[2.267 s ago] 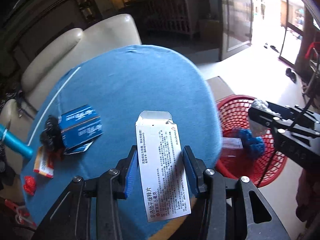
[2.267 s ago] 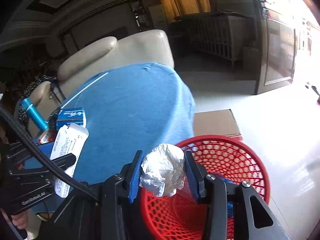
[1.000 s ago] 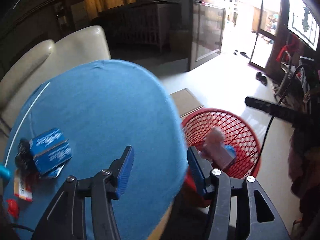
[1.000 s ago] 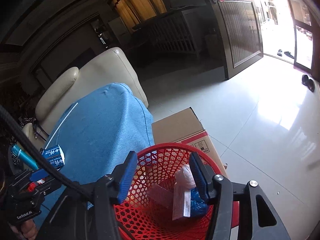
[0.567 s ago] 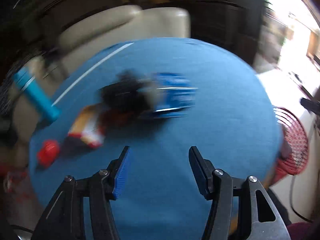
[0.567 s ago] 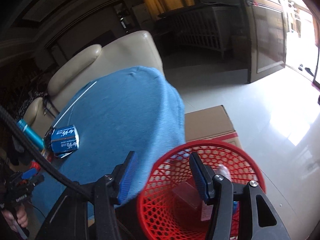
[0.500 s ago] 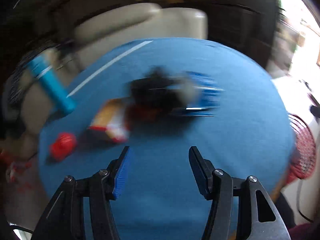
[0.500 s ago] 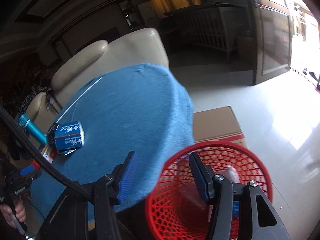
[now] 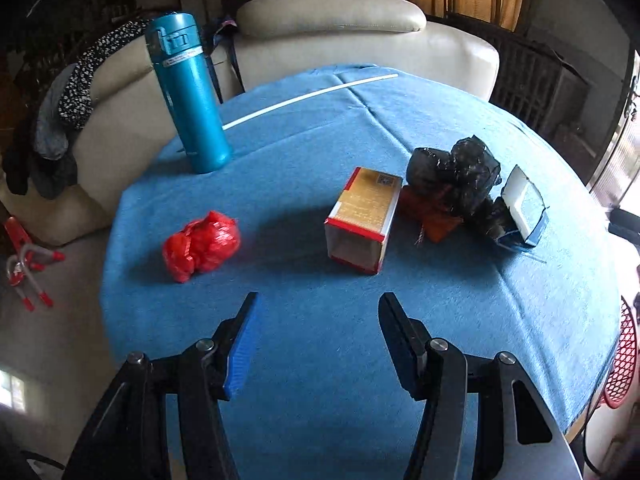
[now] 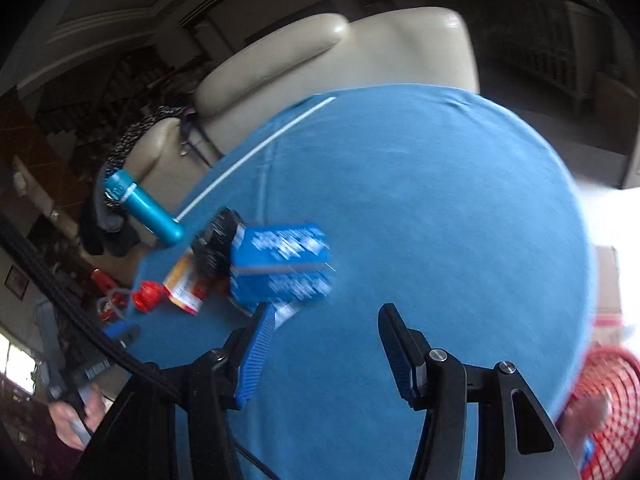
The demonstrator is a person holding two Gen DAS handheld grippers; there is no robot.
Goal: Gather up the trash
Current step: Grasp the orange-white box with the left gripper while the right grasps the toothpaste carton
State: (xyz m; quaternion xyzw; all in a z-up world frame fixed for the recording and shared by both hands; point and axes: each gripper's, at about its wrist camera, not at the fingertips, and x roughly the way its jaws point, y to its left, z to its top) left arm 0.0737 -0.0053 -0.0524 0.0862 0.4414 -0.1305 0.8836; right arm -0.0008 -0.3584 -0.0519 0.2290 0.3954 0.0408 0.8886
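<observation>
My left gripper [image 9: 318,342] is open and empty above the blue-clothed table [image 9: 320,400]. Ahead of it lie a red-and-gold carton [image 9: 362,220], a crumpled red bag [image 9: 201,245], a black plastic bag [image 9: 456,174] and a blue carton [image 9: 520,212]. My right gripper [image 10: 324,350] is open and empty over the table, just short of the blue carton [image 10: 280,266]. The red-and-gold carton [image 10: 184,284], the red bag [image 10: 146,298] and the black bag [image 10: 218,244] lie left of it. The red mesh basket [image 10: 604,404] is at the lower right.
A teal flask [image 9: 188,96] stands at the table's back left; it also shows in the right wrist view [image 10: 146,210]. A cream leather sofa [image 9: 360,36] with dark clothes [image 9: 68,104] is behind the table. The basket rim [image 9: 622,364] shows at the table's right edge.
Both grippers let their trash go into the red basket and opened. Both then swung left from the basket back over the table, toward the remaining trash.
</observation>
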